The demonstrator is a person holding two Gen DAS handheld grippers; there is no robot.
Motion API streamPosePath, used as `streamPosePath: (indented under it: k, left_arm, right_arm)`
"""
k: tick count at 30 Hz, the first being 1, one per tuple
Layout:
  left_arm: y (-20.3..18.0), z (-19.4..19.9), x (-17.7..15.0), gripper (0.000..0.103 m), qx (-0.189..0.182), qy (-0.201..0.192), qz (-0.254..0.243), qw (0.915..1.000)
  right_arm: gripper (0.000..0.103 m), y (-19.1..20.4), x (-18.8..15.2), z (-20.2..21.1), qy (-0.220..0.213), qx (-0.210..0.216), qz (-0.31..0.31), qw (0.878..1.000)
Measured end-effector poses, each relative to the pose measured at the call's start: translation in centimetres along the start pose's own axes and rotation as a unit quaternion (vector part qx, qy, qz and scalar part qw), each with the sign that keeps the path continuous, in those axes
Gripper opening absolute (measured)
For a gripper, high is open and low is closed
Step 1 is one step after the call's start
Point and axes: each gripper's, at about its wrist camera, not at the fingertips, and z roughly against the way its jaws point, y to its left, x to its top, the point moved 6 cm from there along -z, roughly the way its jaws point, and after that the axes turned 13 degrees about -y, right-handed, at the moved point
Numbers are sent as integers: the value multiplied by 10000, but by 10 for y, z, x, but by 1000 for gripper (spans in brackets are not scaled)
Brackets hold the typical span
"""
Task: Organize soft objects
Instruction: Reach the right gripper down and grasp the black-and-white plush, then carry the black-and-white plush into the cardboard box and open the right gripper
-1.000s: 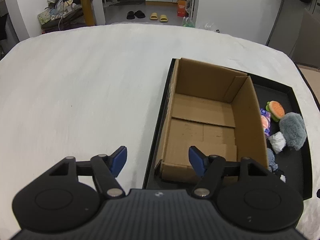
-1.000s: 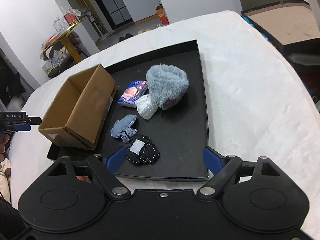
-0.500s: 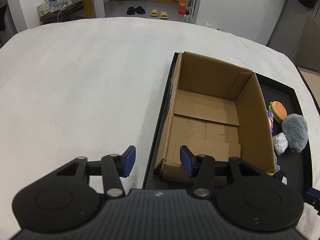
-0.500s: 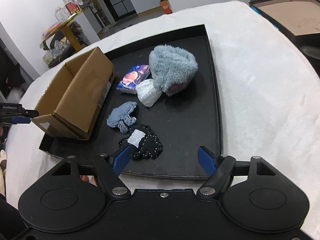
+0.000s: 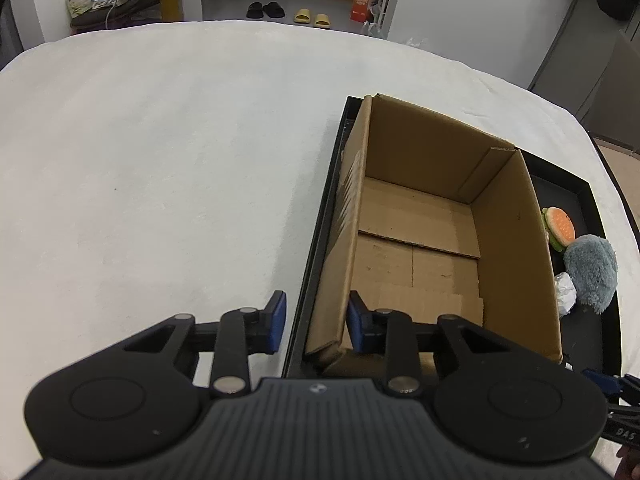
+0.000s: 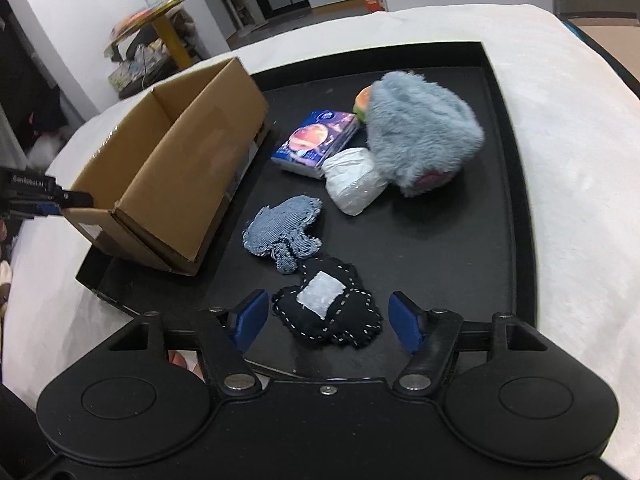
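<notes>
both claws have been closing and have dropped lower since the earlier frames. left gripper (image 5: 316, 326) straddles the near left wall of the empty cardboard box (image 5: 420, 216), jaws narrow, pads not visibly pressing it. wide bare white cloth (image 5: 160, 160) lies to its left. right gripper (image 6: 326, 320) stands apart around the black stitched plush (image 6: 328, 308), not touching, near the black tray (image 6: 520, 200)'s front rim.

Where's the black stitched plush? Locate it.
In the right wrist view, the black stitched plush lies at the tray's near edge, between the right gripper's open fingers.
</notes>
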Motion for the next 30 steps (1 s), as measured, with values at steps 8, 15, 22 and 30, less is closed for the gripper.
streamPosePath:
  k: [8,15,22,30]
  left_arm:
    - [-7,-15,-3,20,-47,110,-36,9999]
    - [-12,-21,-4,12,97,83,-91,9999]
    - [-13,-14,-5,12,115,75,-15,9999]
    - [-15,-10,-1,12,169,106,-71,9998]
  right_arm:
    - [59,10,-7,-20,-37,-68,182,9998]
    - [39,16,-9,-17,-55,-344,640,9973]
    - [31,8,-5,-9,-40,-242,401,9989]
    - [31,9,16,3,-302,-171,307,9989]
